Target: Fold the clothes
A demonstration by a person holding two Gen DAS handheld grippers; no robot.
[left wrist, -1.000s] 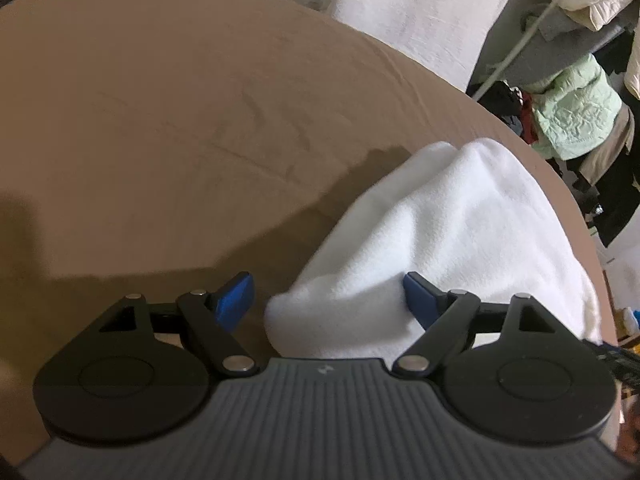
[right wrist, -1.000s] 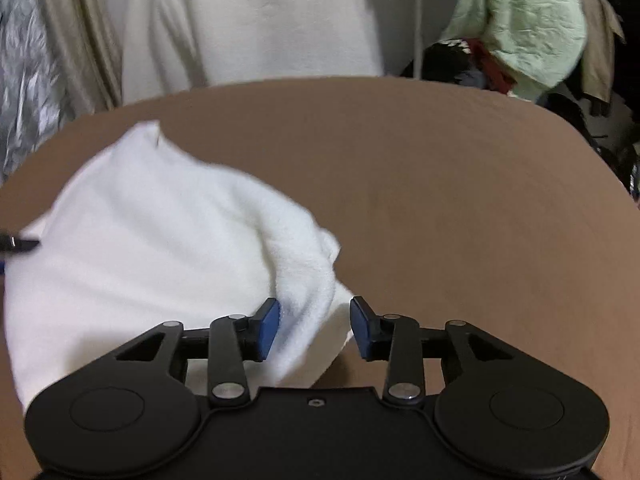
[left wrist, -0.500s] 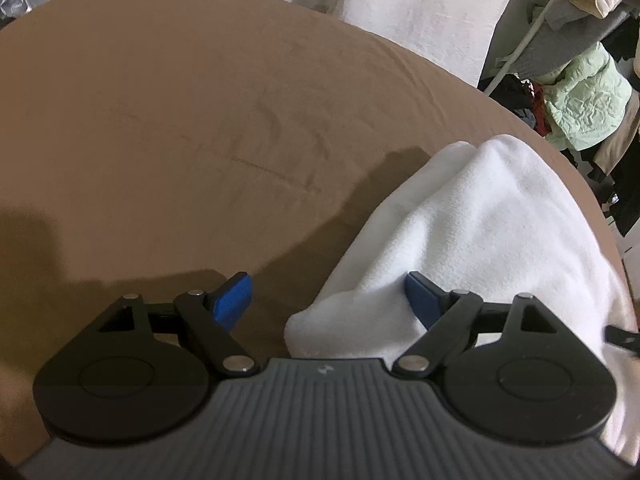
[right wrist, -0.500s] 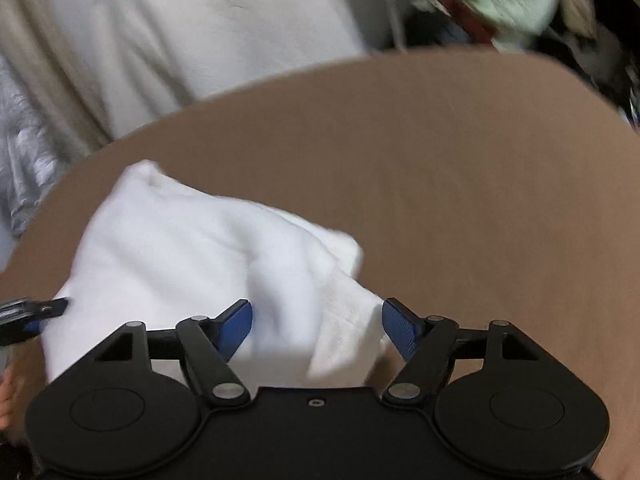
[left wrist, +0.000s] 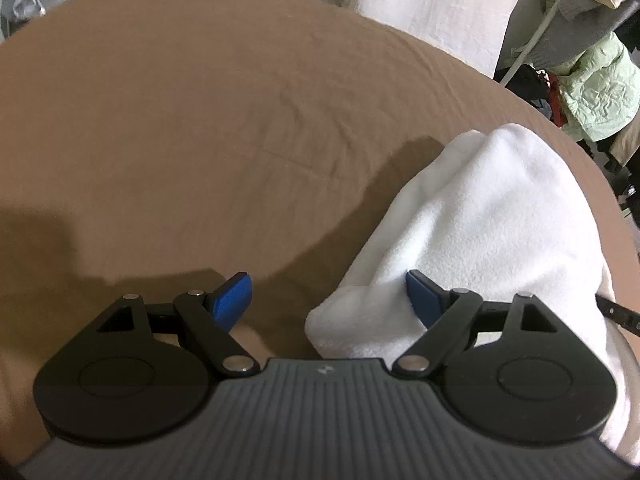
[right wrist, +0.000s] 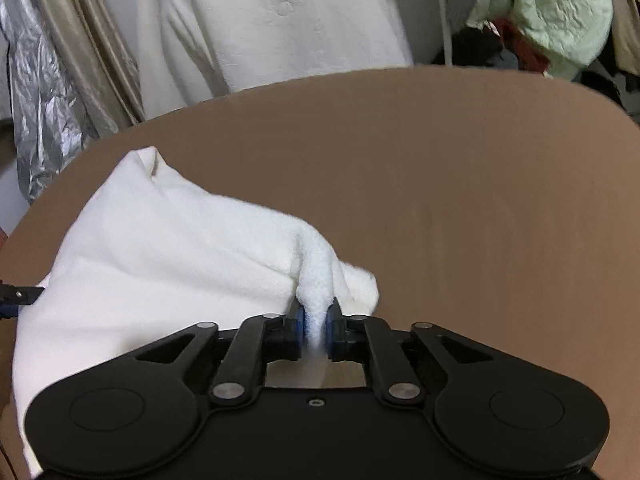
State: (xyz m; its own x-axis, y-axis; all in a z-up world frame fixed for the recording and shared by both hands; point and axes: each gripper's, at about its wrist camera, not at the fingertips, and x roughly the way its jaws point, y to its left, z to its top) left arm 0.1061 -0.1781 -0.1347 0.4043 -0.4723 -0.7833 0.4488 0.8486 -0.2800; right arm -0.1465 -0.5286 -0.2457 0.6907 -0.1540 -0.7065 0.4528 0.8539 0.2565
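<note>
A white fleece garment lies bunched on the brown table cover, at the right of the left wrist view. My left gripper is open; the garment's near corner sits between its blue pads, against the right pad. In the right wrist view the same white fleece garment fills the left half, and my right gripper is shut on a pinched ridge of it, drawn up from its right edge. The left gripper's tip shows at the far left edge.
The brown table cover stretches to the right and far side. Behind the table hang a white cloth, a beige curtain and silver foil. A pale green jacket and dark clothes are piled at the back right.
My right gripper went from open around the garment's edge to shut on a fold of it. The left gripper stayed open and shifted slightly left of the garment.
</note>
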